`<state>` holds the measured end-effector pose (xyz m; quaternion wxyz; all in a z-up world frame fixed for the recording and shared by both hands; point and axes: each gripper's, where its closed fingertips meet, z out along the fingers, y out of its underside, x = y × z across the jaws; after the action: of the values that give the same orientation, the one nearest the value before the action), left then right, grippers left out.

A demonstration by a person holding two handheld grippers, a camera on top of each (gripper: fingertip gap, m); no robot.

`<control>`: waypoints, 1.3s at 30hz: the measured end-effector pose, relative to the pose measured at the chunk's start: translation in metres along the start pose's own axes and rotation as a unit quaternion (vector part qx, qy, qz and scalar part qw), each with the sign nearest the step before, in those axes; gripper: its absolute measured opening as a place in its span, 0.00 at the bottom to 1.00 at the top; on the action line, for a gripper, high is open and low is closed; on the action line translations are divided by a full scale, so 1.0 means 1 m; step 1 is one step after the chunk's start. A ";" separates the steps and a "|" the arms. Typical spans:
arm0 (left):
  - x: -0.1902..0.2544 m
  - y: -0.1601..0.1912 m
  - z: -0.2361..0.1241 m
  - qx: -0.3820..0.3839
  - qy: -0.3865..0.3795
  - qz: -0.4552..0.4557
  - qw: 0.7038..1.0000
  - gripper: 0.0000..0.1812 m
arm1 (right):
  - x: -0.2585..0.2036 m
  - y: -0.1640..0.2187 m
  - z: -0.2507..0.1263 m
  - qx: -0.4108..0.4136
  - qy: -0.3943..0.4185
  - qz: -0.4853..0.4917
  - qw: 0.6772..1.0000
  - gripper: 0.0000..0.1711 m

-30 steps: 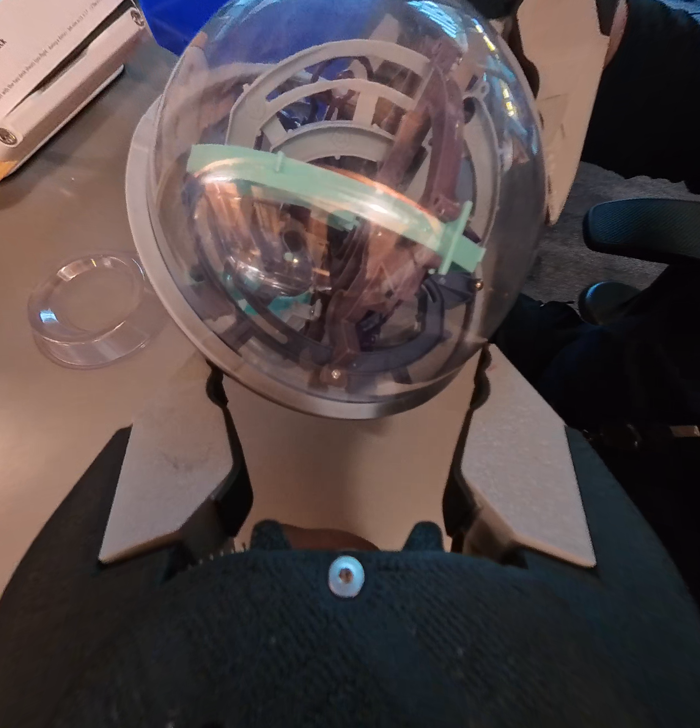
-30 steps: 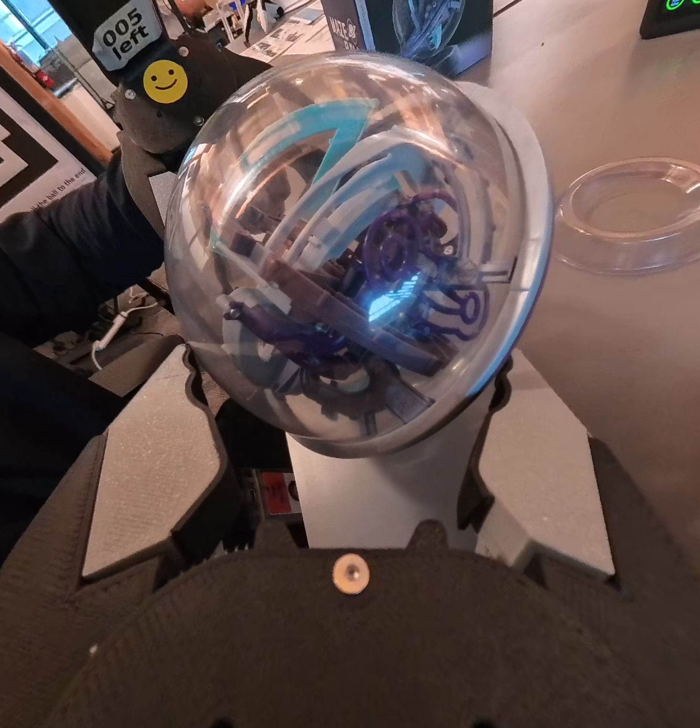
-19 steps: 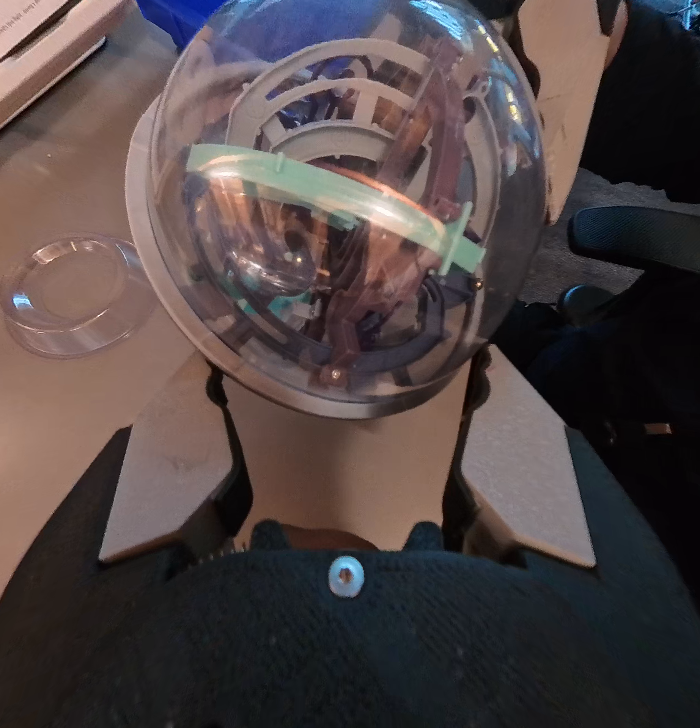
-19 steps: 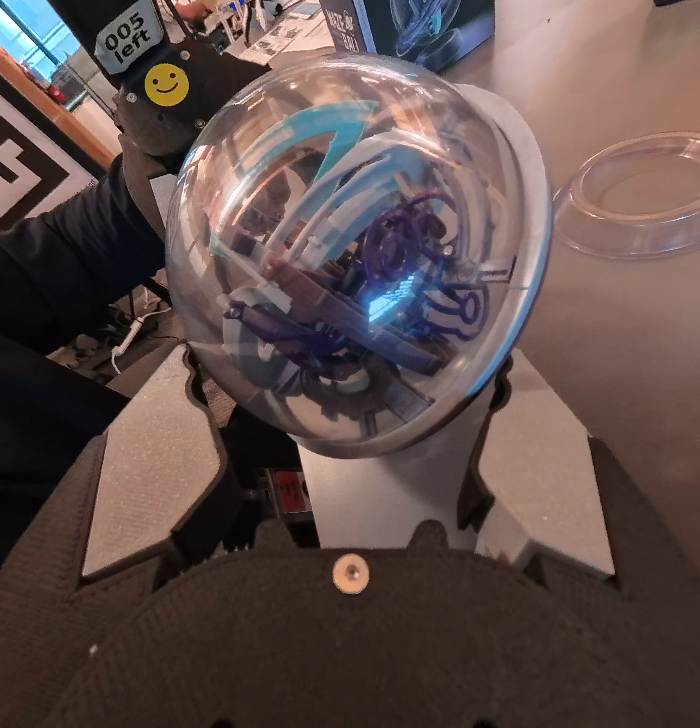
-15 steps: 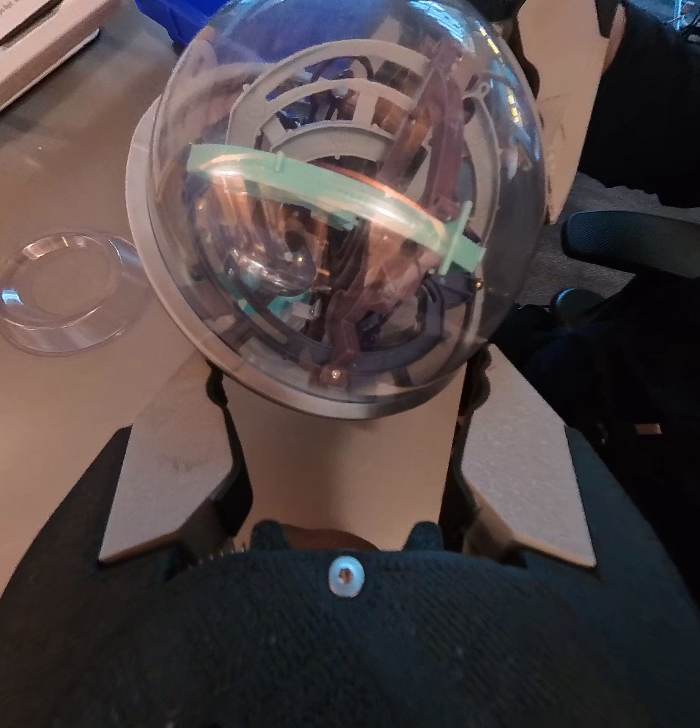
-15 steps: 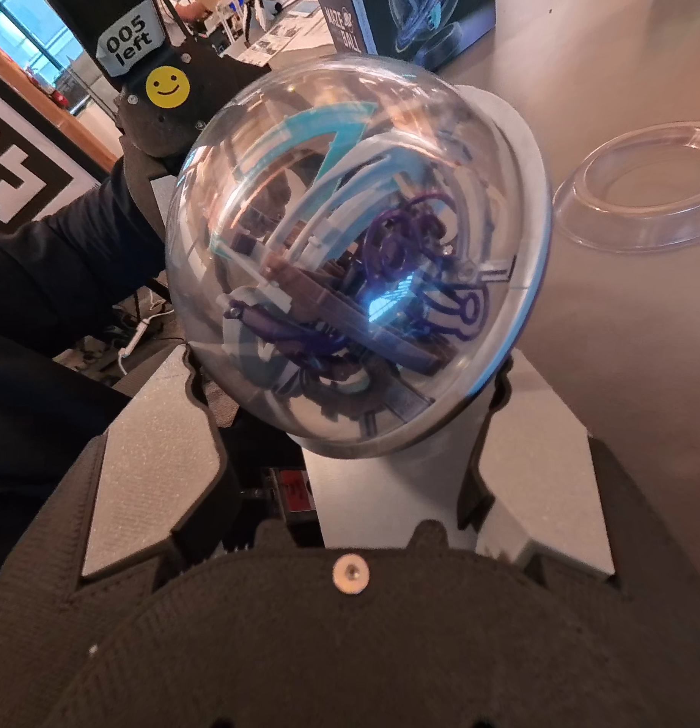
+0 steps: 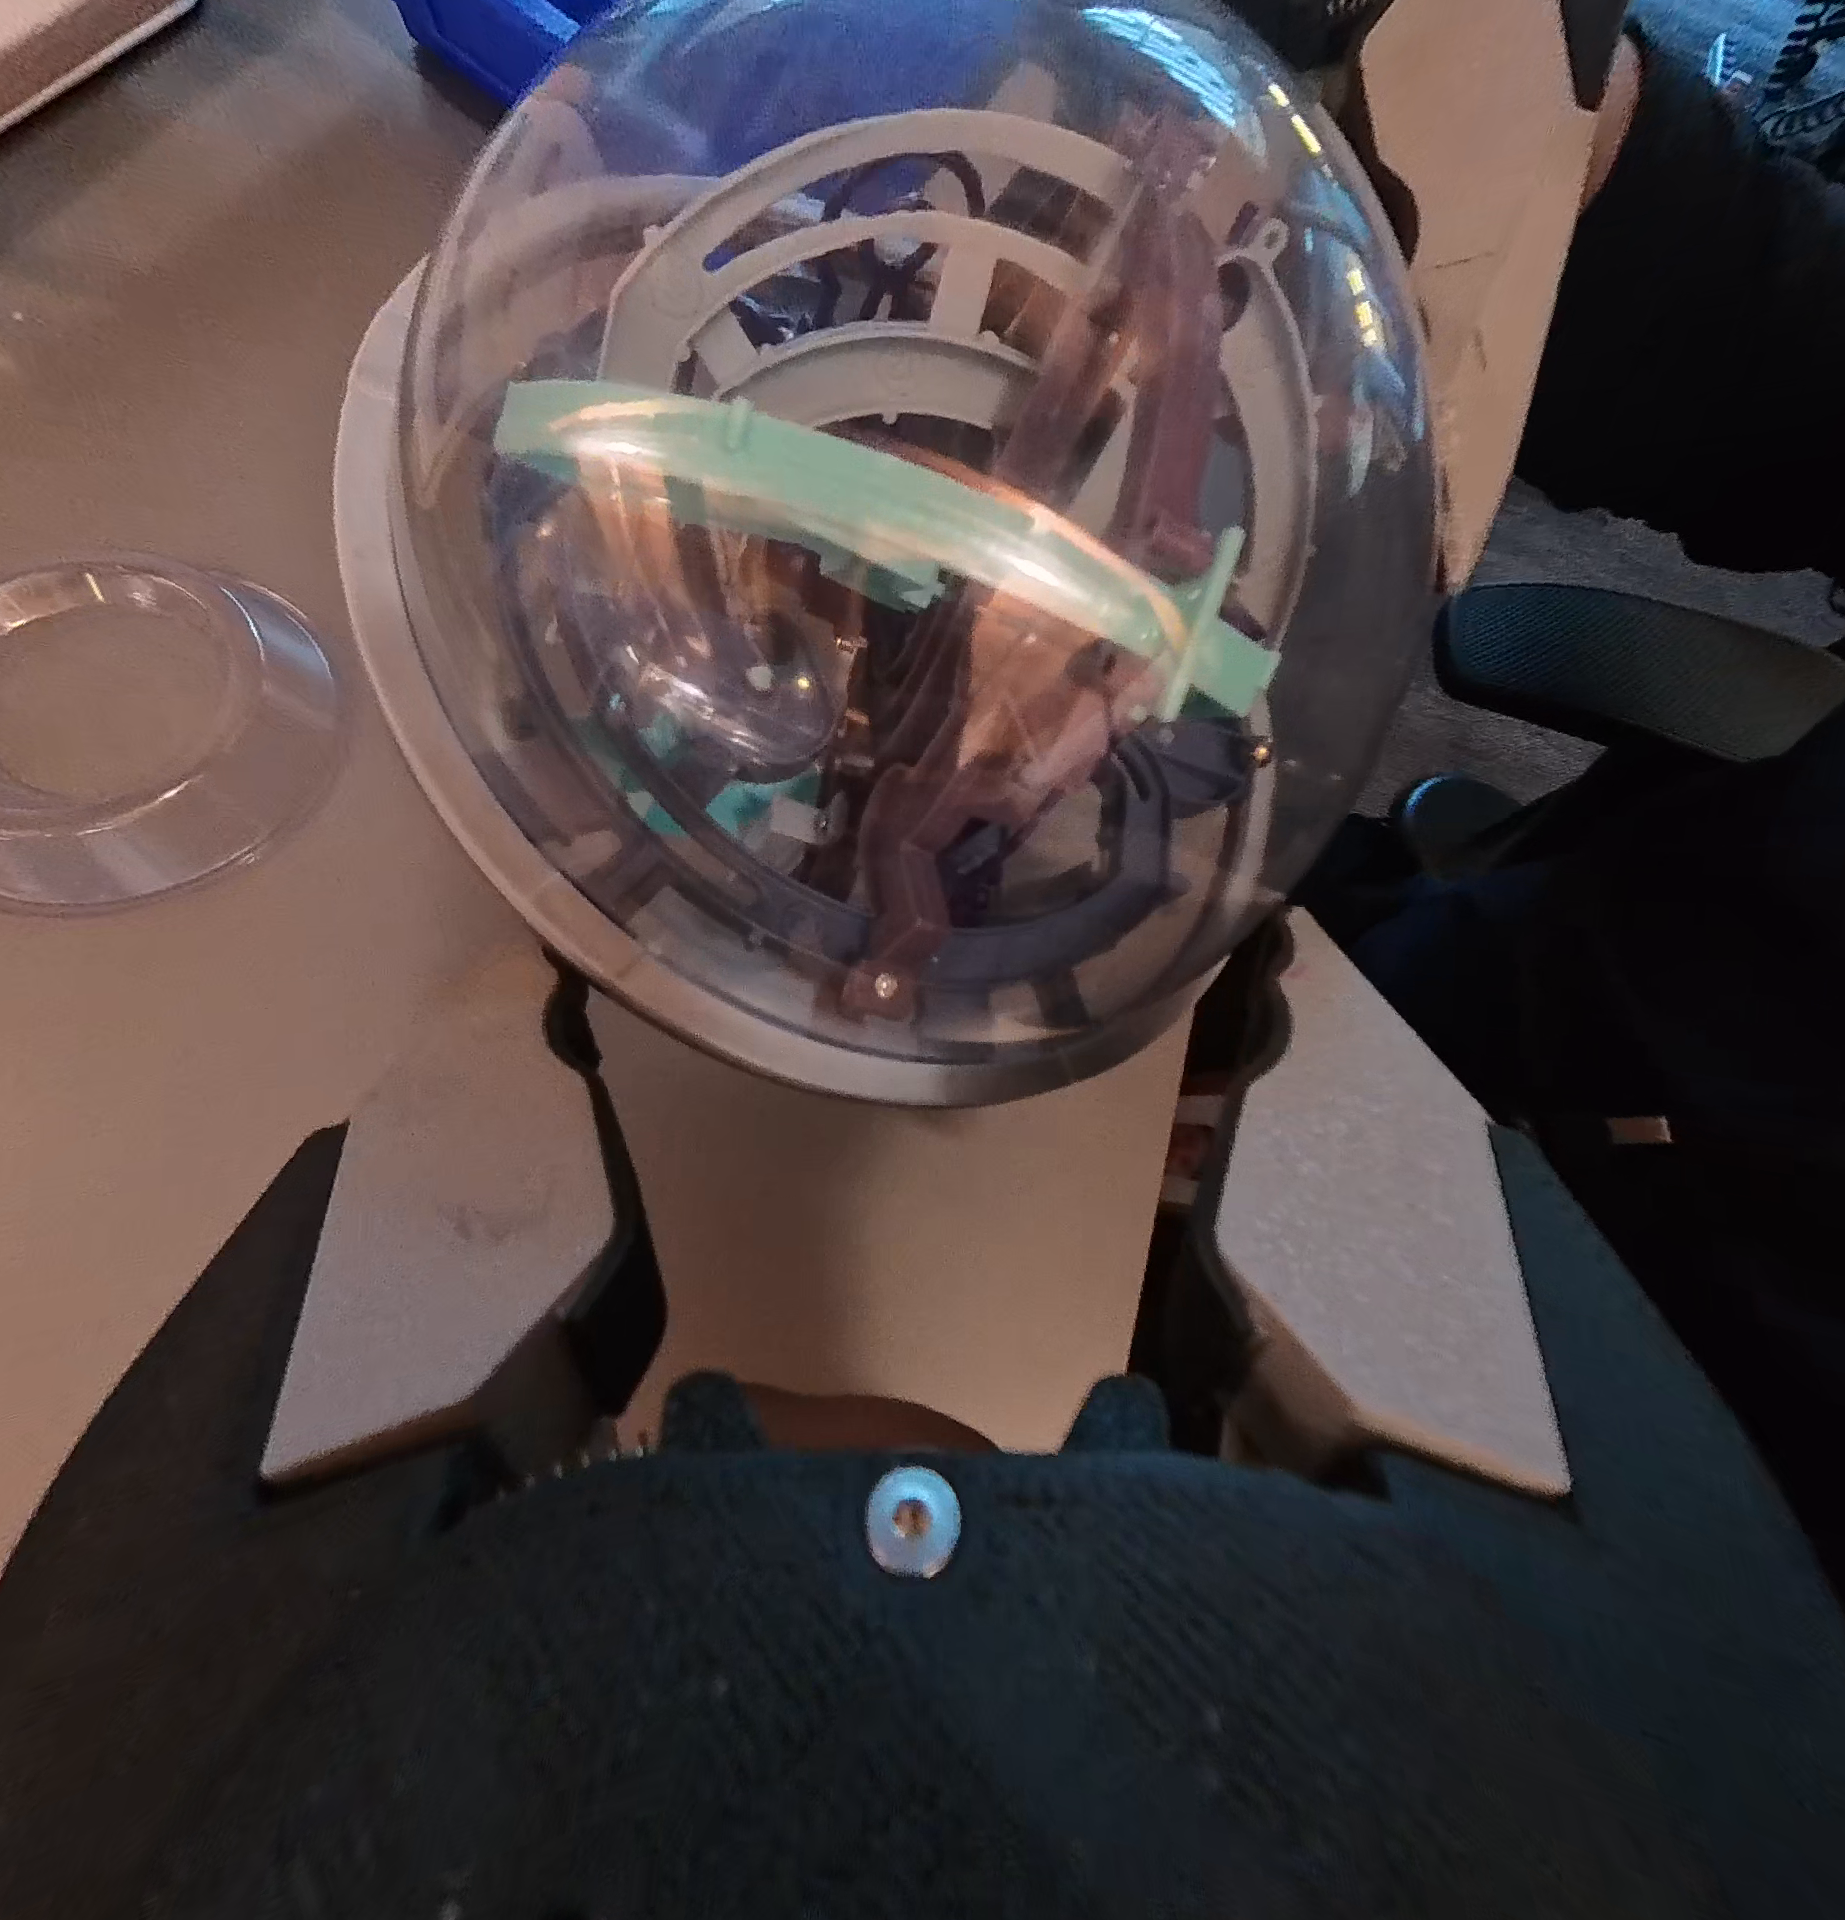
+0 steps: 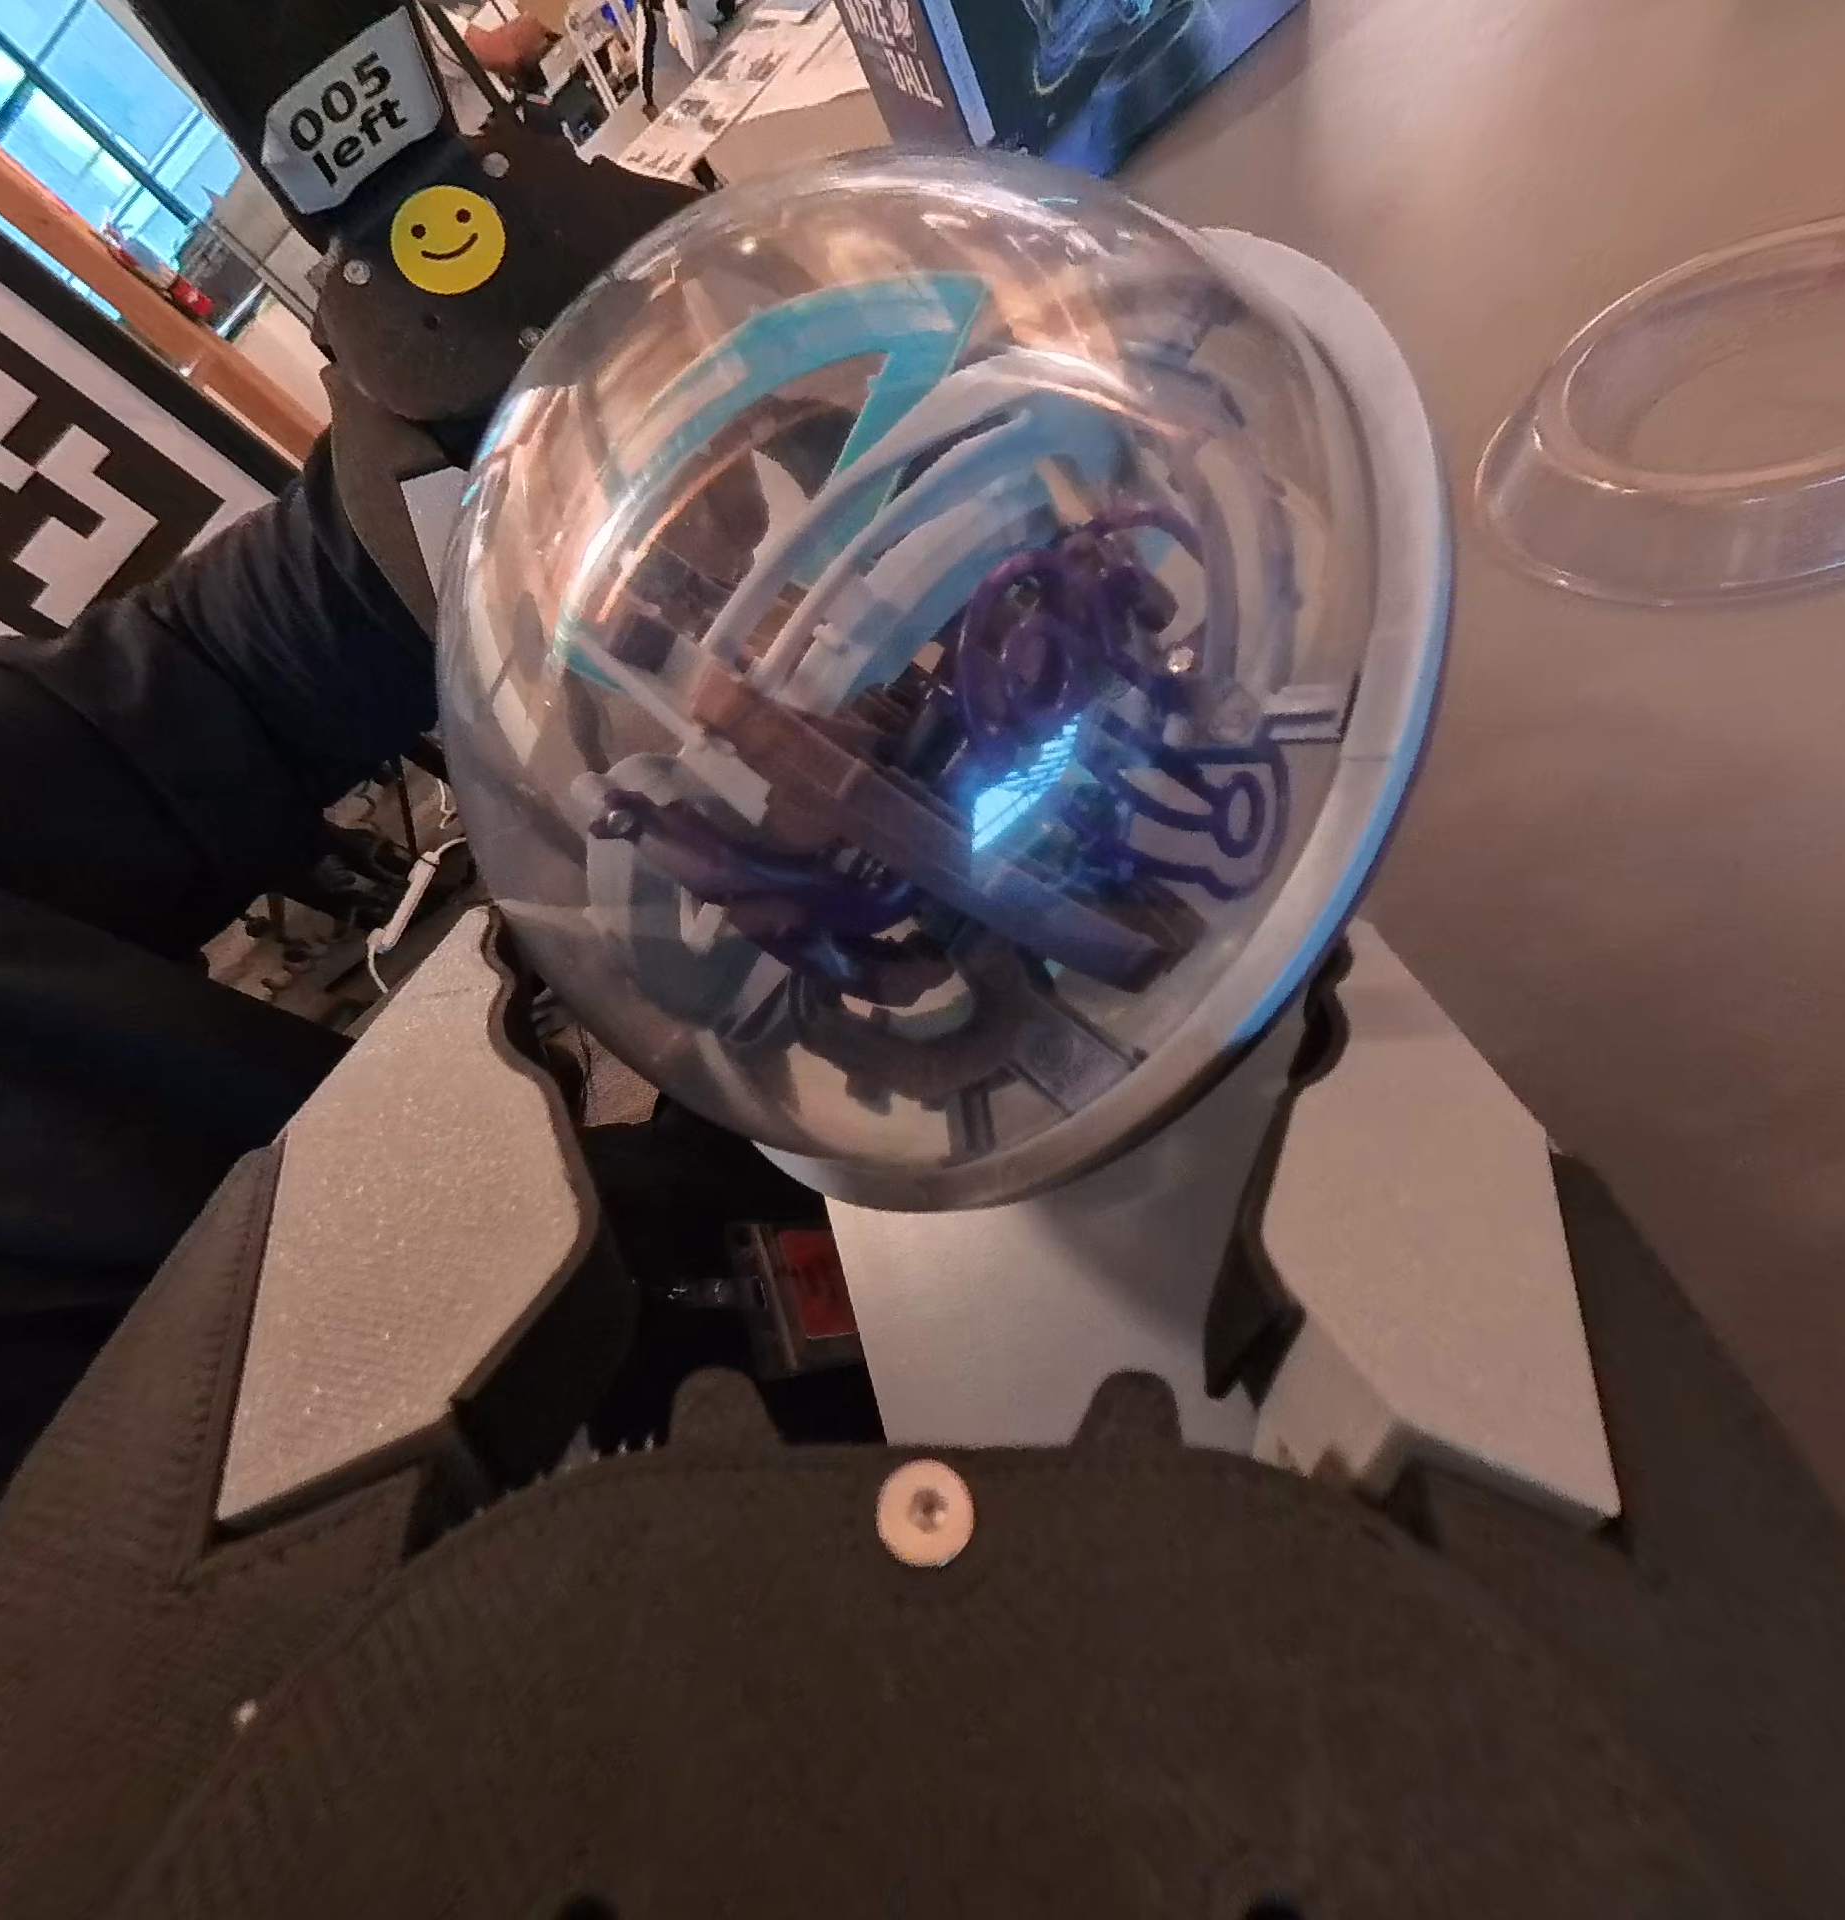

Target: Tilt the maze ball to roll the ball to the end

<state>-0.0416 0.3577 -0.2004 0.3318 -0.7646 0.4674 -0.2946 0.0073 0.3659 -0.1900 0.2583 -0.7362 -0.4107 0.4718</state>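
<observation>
Two grippers clamp the maze ball (image 7: 897, 540) between them — left gripper (image 7: 913, 997) and right gripper (image 8: 918, 1029), each with fingers spread wide and pressed against the sphere's lower flanks. Ball fills the centre of both views, held above the tan table (image 7: 170, 1039), its grey equator ring (image 7: 378, 582) tilted. Small steel ball: a glint at right of centre in the right wrist view (cannot confirm). Clear plastic stand (image 7: 118, 738) sits at left edge — empty ring, apart from the sphere. Dark box (image 8: 1053, 73) lies at top.
</observation>
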 end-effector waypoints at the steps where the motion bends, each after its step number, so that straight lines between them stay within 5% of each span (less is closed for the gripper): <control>1: 0.000 0.001 0.000 -0.001 0.001 -0.001 1.000 0.69 | 0.000 0.000 0.000 -0.001 0.000 0.001 1.000 0.84; 39: -0.001 0.010 0.008 -0.008 0.038 -0.056 0.998 0.69 | 0.006 0.008 0.004 -0.023 -0.017 0.060 0.998 0.84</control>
<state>-0.0411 0.3569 -0.2127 0.2904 -0.7805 0.4386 -0.3377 0.0077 0.3669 -0.2010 0.2060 -0.7571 -0.3806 0.4893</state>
